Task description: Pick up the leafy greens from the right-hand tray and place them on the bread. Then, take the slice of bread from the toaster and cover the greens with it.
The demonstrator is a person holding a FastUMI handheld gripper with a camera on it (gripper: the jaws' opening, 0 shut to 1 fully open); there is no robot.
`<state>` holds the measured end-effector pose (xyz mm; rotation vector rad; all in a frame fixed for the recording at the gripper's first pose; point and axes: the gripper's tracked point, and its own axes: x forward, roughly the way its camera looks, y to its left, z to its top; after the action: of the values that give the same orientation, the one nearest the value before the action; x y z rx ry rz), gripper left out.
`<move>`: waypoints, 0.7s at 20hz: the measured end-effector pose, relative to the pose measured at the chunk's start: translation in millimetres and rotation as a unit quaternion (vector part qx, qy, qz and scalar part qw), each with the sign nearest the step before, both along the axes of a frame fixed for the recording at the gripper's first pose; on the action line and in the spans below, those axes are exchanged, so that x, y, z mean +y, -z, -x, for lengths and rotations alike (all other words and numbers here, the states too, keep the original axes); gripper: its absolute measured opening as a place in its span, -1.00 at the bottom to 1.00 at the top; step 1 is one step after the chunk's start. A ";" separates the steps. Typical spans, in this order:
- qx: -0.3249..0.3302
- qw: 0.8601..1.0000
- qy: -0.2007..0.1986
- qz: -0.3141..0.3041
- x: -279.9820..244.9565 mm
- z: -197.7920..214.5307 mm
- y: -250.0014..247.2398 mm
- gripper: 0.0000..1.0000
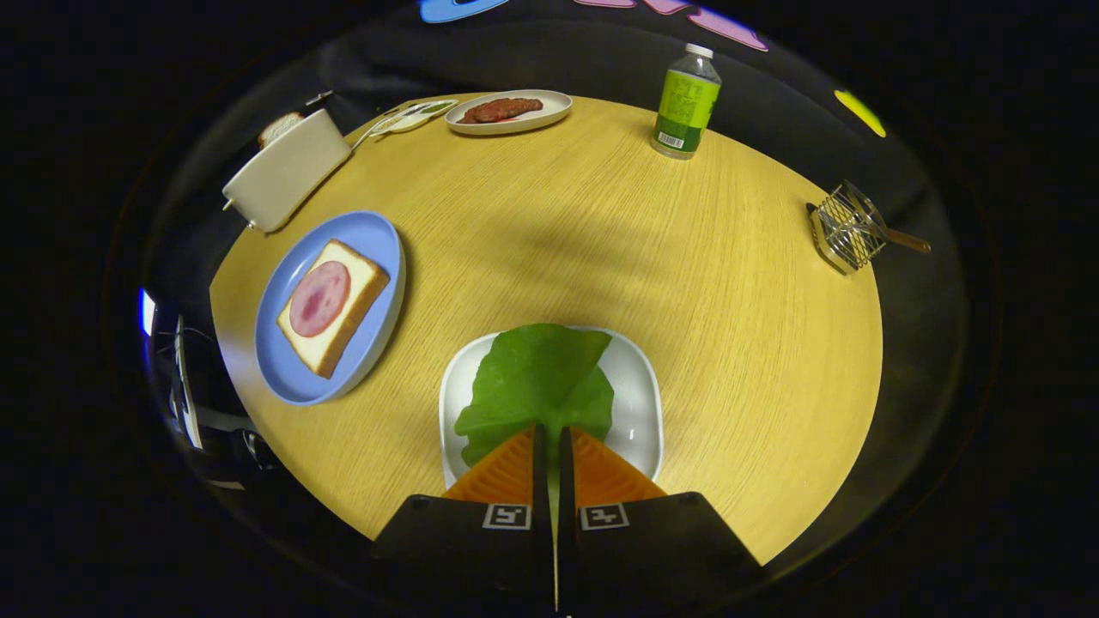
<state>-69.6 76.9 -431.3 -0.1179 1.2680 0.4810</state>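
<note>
1. Presently, the gripper (554, 438) is seen over the near edge of the round wooden tabletop (687, 283), its two orange fingers (506, 468) drawn narrow with only a thin slit between them.
2. The lettuce leaf (537, 386) is pinched in that slit by its near edge; the rest of the leaf is spread over the white tray (640, 403).
3. A blue plate (378, 240) is placed near the left edge, carrying a bread slice (365, 287) topped with a round of ham (319, 298).
4. A white toaster (283, 172) is set at the far left edge, a bread slice (279, 127) showing from its slot.
5. A white dish (554, 112) with cooked meat (502, 109) lies at the far edge.
6. A green-labelled bottle (684, 103) stands at the far right edge, and a wire rack (850, 227) at the right edge.
</note>
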 end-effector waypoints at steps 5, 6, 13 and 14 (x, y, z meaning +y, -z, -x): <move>-0.008 1.000 0.004 -0.019 4.5 -4.1 -45.6 -0.88; -0.012 1.000 0.003 -0.025 8.2 -6.1 -57.3 -0.88; -0.045 0.996 -0.038 -0.072 68.9 -20.3 -139.7 -0.88; -0.049 0.995 -0.044 -0.080 82.0 -21.9 -149.1 -0.88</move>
<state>-47.6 158.9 -282.2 -0.0620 1.1270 0.6445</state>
